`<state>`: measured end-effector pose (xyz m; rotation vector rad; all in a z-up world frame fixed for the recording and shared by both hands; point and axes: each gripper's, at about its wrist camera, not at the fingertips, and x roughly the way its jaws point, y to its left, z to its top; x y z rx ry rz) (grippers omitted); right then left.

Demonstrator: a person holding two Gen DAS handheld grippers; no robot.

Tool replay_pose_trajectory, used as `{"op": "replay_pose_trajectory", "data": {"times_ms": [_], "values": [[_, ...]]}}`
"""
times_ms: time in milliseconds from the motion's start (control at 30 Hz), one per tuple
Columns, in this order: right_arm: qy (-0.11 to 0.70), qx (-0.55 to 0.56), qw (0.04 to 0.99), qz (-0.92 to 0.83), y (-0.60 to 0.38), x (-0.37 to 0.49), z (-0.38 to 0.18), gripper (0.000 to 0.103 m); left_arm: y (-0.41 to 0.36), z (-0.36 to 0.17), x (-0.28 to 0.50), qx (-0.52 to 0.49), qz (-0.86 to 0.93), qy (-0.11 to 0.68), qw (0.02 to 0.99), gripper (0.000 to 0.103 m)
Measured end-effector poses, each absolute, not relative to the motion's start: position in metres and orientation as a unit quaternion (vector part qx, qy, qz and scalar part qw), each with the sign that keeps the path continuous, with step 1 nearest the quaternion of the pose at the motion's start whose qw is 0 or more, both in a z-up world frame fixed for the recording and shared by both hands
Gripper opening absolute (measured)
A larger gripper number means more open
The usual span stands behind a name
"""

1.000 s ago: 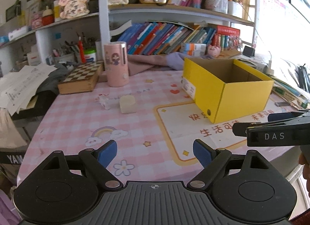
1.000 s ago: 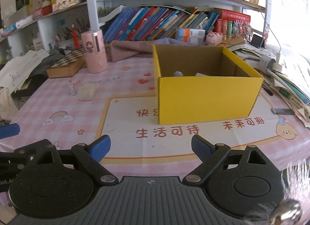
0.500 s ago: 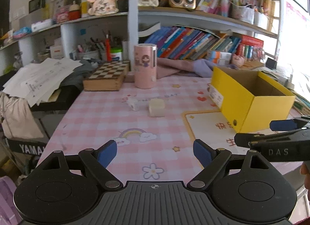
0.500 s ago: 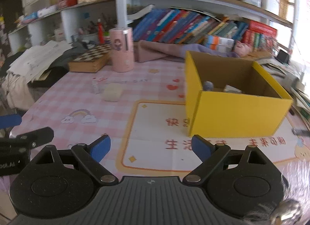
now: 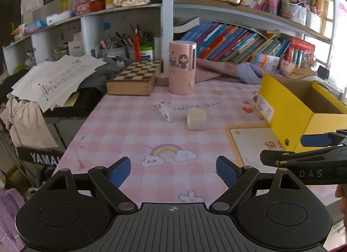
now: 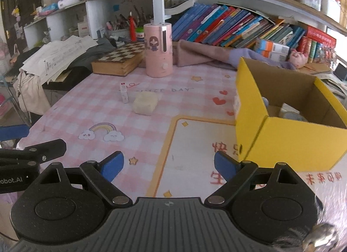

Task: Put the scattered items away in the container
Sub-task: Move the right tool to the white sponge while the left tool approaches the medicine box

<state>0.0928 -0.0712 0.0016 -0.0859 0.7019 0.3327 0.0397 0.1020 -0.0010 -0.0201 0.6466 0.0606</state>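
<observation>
A cream soft block (image 5: 196, 119) (image 6: 145, 105) and a small white tube-like box (image 5: 166, 112) (image 6: 124, 92) lie side by side on the pink checked tablecloth. The yellow cardboard box (image 5: 288, 109) (image 6: 282, 135) stands open-topped to the right, with a few pale items (image 6: 290, 114) inside. My left gripper (image 5: 173, 170) is open over the near cloth, well short of the two loose items. My right gripper (image 6: 169, 165) is open too, nothing between its fingers, near the box's front corner. Each gripper shows at the edge of the other's view.
A pink cylindrical holder (image 5: 182, 67) and a wooden chessboard case (image 5: 135, 78) stand at the back of the table, with crumpled cloth (image 6: 206, 56) beside them. Bookshelves rise behind. Papers (image 5: 60, 78) pile past the table's left edge.
Both views have swung left: the yellow box has slid toward the right edge and the cream block and small white box have come nearer the centre. Both grippers stay open.
</observation>
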Motion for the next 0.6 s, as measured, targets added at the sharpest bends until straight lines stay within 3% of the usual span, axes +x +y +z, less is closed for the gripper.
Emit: {"op": "replay_pose_trajectory", "data": {"times_ms": [600], "values": [[0.355,-0.065,0.908,0.211,-0.046,0.187,-0.006,0.090,0.119,-0.003,0.129,-0.024,0.064,0.331,0.941,0.088]]}}
